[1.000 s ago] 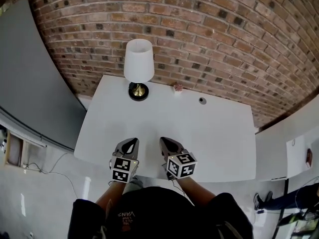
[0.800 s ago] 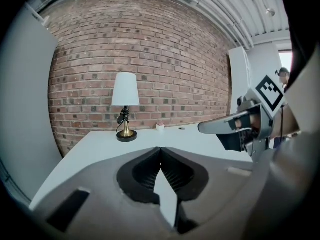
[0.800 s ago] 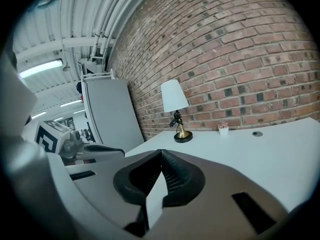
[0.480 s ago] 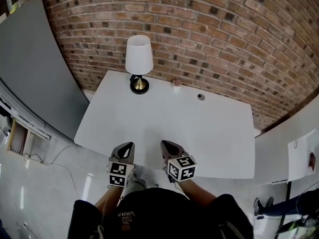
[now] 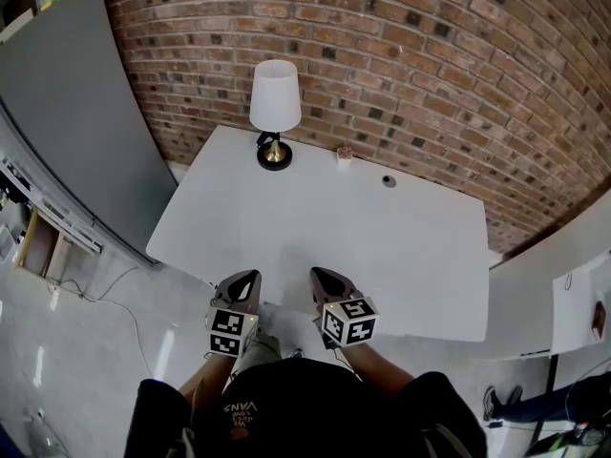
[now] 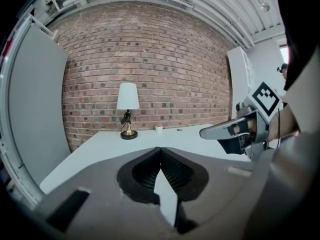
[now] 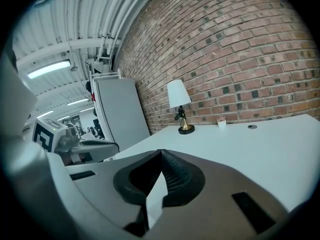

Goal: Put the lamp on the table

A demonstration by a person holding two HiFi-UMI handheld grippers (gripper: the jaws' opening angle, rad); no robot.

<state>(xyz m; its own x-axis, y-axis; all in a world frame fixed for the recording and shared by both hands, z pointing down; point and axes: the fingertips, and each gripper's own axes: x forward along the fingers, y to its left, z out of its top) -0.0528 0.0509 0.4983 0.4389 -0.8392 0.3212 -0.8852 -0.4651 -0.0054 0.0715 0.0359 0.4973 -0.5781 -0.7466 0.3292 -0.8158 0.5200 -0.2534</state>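
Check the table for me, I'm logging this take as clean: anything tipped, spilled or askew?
Nothing stands out: the lamp stands upright near the table's far left corner, the small pot beside it too; no spill.

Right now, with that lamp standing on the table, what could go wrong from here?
The lamp is tall on a small base, near the far left corner of the table: a bump could tip it off. The small pot standing close by could get knocked if someone reaches for the lamp.
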